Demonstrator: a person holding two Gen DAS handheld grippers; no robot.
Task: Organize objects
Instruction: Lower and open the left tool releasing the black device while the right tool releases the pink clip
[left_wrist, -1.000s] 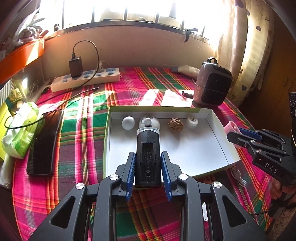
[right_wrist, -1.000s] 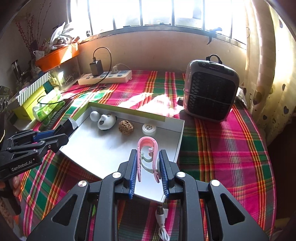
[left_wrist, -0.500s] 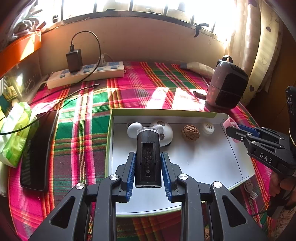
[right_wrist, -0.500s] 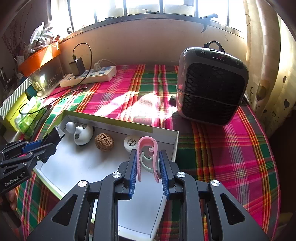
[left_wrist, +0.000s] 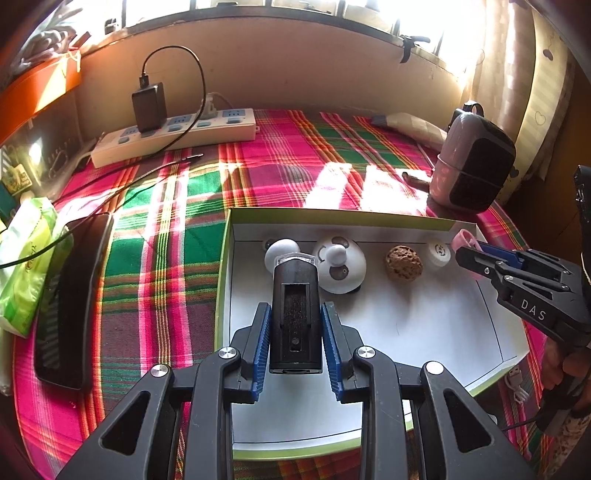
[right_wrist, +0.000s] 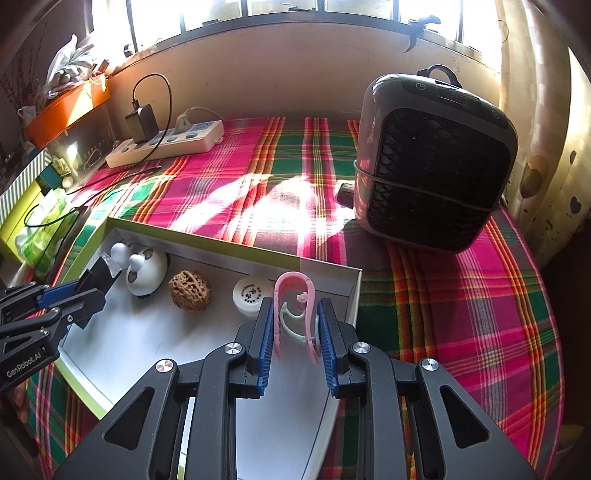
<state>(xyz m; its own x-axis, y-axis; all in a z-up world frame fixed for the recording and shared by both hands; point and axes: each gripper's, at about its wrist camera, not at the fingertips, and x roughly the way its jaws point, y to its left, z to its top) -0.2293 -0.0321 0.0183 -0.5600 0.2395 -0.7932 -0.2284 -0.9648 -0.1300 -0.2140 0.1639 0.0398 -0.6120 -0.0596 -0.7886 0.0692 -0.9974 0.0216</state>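
Note:
My left gripper (left_wrist: 295, 314) is shut on a black block-shaped device (left_wrist: 294, 314) with a clear cap, held over the left half of the shallow white box (left_wrist: 424, 325). Just beyond it lie a white ball (left_wrist: 282, 249) and a panda-shaped white item (left_wrist: 341, 267). A walnut (left_wrist: 403, 262) and a small white round lid (left_wrist: 439, 253) sit along the box's far wall. My right gripper (right_wrist: 295, 314) is shut on a pink clip (right_wrist: 295, 291) with a pale green piece inside it. It hovers over the box's right corner (right_wrist: 352, 291), beside the white lid (right_wrist: 251, 295).
A dark fan heater (right_wrist: 432, 162) stands on the plaid cloth to the right of the box. A power strip (left_wrist: 173, 136) with a black charger lies at the back. A black phone (left_wrist: 70, 299) and a green tissue pack (left_wrist: 26, 258) lie at the left. A white cable (left_wrist: 517, 380) lies at the box's near right corner.
Both grippers have moved forward and a little down over the box, each still holding its object. The box items now sit closer in both views.

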